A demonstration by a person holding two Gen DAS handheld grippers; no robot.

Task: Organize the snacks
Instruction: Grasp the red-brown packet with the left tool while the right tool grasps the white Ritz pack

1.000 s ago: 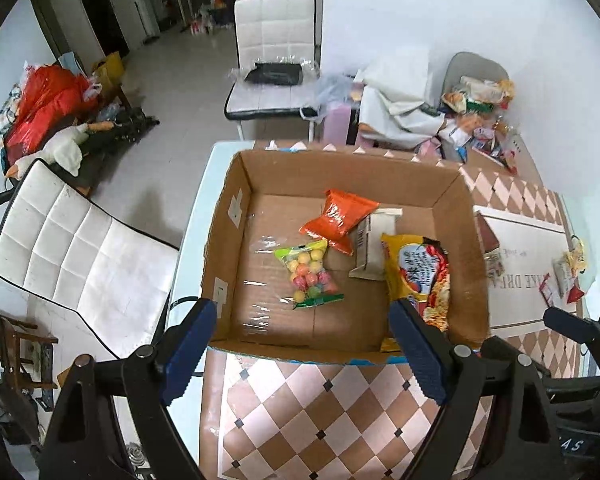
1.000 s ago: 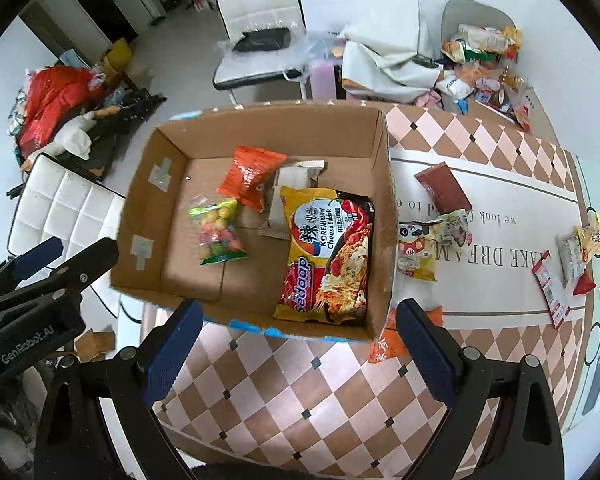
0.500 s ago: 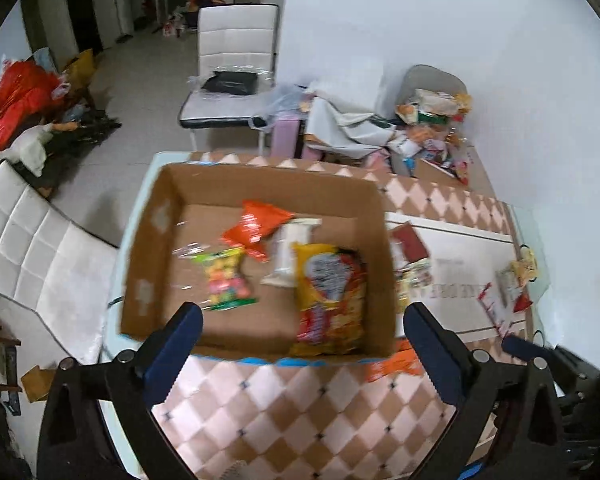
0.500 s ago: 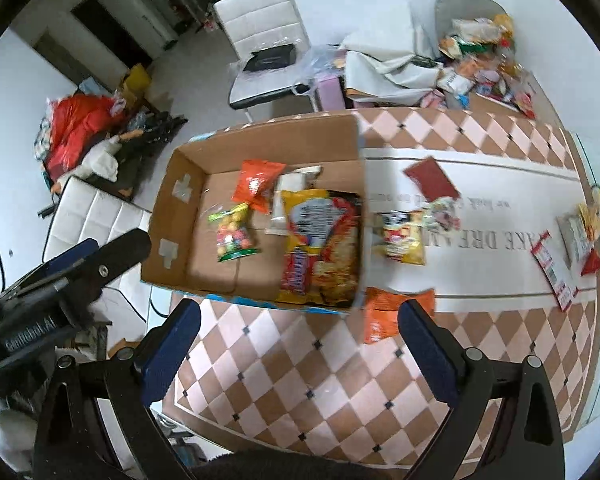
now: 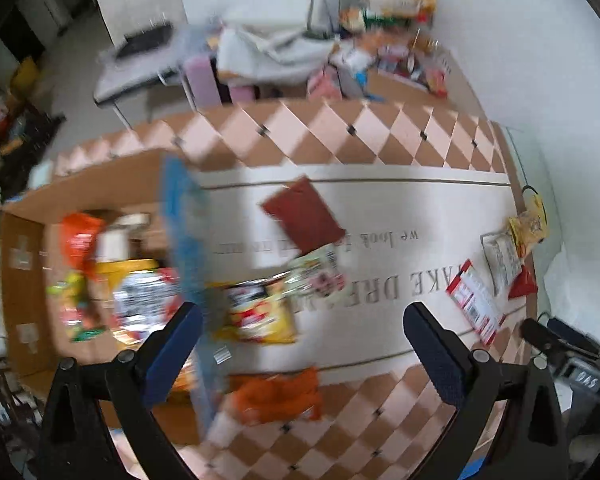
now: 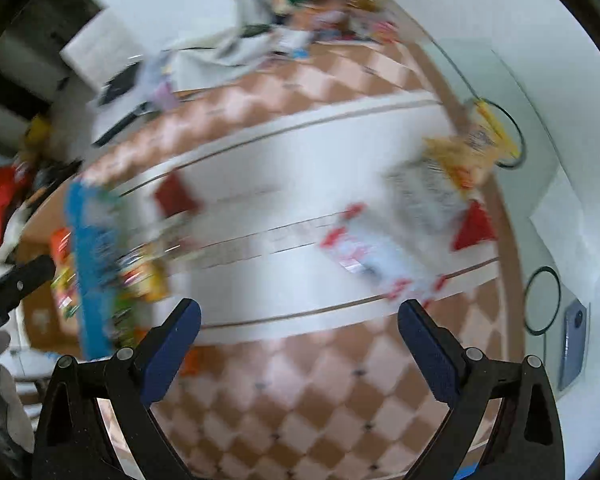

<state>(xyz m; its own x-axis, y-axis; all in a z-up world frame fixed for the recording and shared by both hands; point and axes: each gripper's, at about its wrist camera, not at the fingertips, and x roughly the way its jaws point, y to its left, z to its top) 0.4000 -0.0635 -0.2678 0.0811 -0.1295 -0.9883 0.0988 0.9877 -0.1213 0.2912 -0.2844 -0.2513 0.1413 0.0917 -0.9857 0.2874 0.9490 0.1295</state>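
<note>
A cardboard box [image 5: 24, 240] at the table's left holds several snack packs, among them a noodle pack [image 5: 144, 300]. Loose on the table are a dark red pouch [image 5: 304, 216], a yellow pack [image 5: 260, 316], an orange pack [image 5: 278, 394] and a red-and-white pack [image 5: 476, 304]. My left gripper [image 5: 300, 344] is open and empty above the yellow pack. My right gripper [image 6: 300, 344] is open and empty above the table; its view is blurred, with the red-and-white pack [image 6: 376, 260] ahead and the box [image 6: 92, 264] at left.
A yellow packet [image 5: 530, 226] and a small red one [image 5: 522, 284] lie near the table's right edge. A phone [image 6: 574, 344] lies at the far right. A chair [image 5: 140, 24] and a pile of clutter [image 5: 388, 40] stand beyond the table.
Both grippers have swung to the right, from over the box toward the loose packs on the table. Both views are now motion-blurred. Both stay open and empty.
</note>
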